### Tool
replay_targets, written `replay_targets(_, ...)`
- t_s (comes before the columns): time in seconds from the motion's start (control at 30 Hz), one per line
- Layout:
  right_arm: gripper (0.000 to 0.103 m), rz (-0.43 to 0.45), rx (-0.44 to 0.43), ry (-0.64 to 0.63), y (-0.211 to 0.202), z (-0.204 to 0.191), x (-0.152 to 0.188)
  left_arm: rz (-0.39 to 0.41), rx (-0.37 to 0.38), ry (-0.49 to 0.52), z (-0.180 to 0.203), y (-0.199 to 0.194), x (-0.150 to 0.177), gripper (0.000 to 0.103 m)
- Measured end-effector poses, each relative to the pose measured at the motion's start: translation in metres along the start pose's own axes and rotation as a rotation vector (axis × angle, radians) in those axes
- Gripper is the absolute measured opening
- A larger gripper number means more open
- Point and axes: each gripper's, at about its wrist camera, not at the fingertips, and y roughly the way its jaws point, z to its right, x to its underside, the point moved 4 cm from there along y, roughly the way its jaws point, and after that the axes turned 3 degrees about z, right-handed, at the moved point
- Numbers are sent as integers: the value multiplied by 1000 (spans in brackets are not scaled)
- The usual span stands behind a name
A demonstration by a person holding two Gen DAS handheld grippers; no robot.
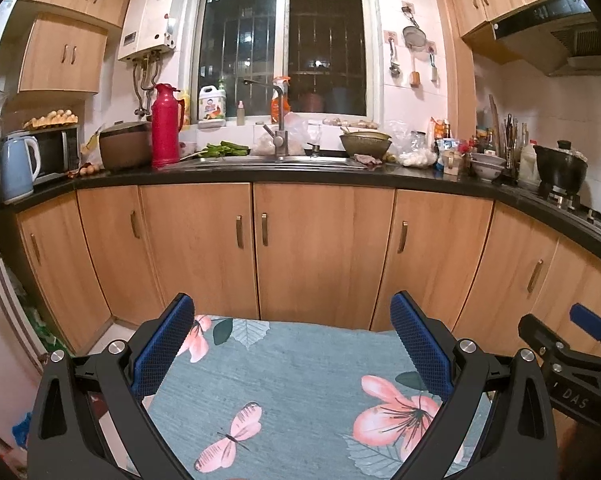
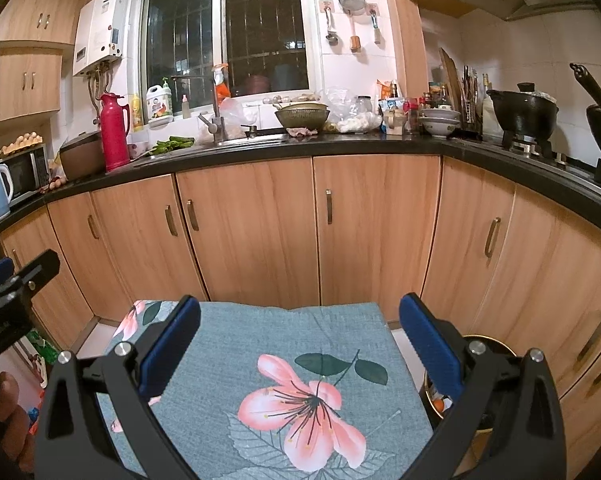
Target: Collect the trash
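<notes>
My left gripper [image 1: 292,320] is open and empty, its blue pads [image 1: 168,344] spread wide above a blue cloth with pink flowers [image 1: 284,384]. My right gripper [image 2: 300,320] is open and empty over the same floral cloth [image 2: 284,368]. The right gripper shows at the right edge of the left wrist view [image 1: 580,344]; the left gripper shows at the left edge of the right wrist view [image 2: 16,280]. A round bin with a gold rim [image 2: 488,344] stands on the floor to the right of the cloth, with something orange inside. No trash on the cloth shows.
Wooden cabinet doors [image 1: 308,248] face me under a black counter [image 1: 260,176] with a sink [image 1: 276,158], red thermos [image 1: 165,126], rice cooker [image 1: 124,144], kettle [image 1: 16,166], bowls and bottles. A stove with a black pot [image 2: 524,114] is at right. Bags lie on the floor at left [image 1: 40,328].
</notes>
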Motion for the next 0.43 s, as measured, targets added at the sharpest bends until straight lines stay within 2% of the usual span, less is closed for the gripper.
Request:
replay_targets(0.17, 100, 8, 3, -7, -3, -2, 1, -15, -13, 13, 1, 1, -1, 95)
replay_targets(0.23, 100, 10, 2, -10, -3, -2, 1, -37, 10, 10, 0, 4, -3, 95)
replay_targets(0.33, 100, 5, 0, -7, -3, -3, 2, -36, -35, 19, -3, 5, -2, 95)
replay_targets(0.43, 100, 4, -2, -7, -4, -3, 2, -26, -44, 11, -6, 4, -3, 95)
